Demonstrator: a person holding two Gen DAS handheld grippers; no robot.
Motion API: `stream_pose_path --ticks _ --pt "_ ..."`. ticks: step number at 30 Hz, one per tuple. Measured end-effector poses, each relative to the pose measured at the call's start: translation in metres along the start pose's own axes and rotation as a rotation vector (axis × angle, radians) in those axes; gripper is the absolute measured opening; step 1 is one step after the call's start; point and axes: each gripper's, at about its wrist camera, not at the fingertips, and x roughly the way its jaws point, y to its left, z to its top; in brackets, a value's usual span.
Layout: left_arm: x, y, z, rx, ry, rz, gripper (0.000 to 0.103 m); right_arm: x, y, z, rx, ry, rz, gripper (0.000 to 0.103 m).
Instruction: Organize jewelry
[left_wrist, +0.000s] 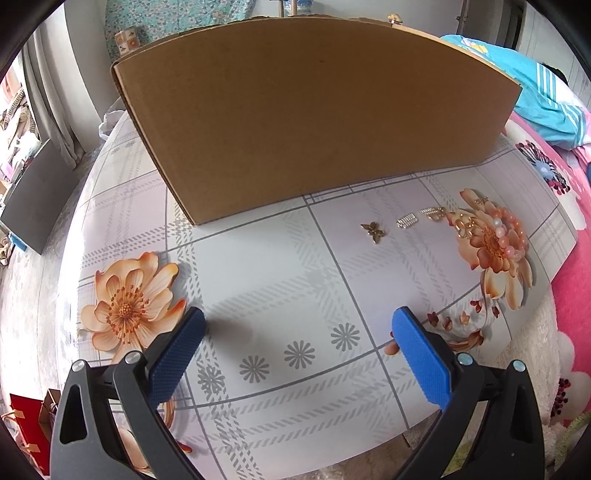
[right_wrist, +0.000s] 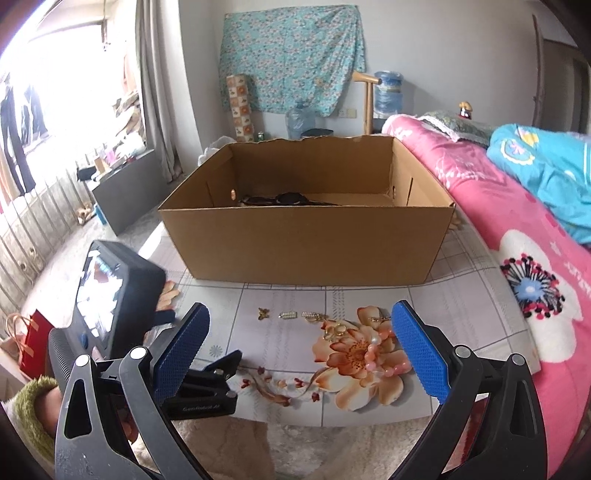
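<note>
In the left wrist view, the left gripper (left_wrist: 297, 345) fills the bottom of the frame, its blue pads spread wide with nothing between them, hovering over a flowered tablecloth (left_wrist: 258, 288). Above it, the plain side of a cardboard box (left_wrist: 314, 118) takes up the upper centre. To the right of centre lie a gold butterfly charm (left_wrist: 373, 232), a small silver clip (left_wrist: 406, 221) and a gold clip (left_wrist: 434, 213) in a row, then a pink bead bracelet (left_wrist: 508, 236) on a printed orange flower at the right edge. In the right wrist view, the right gripper (right_wrist: 299, 343) is likewise wide open and empty at the bottom of the frame, with the same jewelry just beyond its pads. A dark item lies inside the box, too unclear to name. A pink bedspread (right_wrist: 517, 229) fills the right side.
</note>
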Motion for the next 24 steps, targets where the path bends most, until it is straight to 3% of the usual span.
stream_pose_path --ticks 7,16,24 --pt "-0.004 0.003 -0.006 -0.012 -0.027 0.004 0.099 0.017 -0.012 -0.003 -0.003 0.017 0.039 0.095" --pt "-0.004 0.002 -0.008 0.010 -0.034 -0.008 0.099 0.024 -0.034 -0.004 0.093 0.027 -0.035 0.095" --pt "0.001 0.001 -0.002 -0.021 -0.019 0.008 0.099 0.026 -0.027 0.000 0.007 0.033 -0.084 0.095"
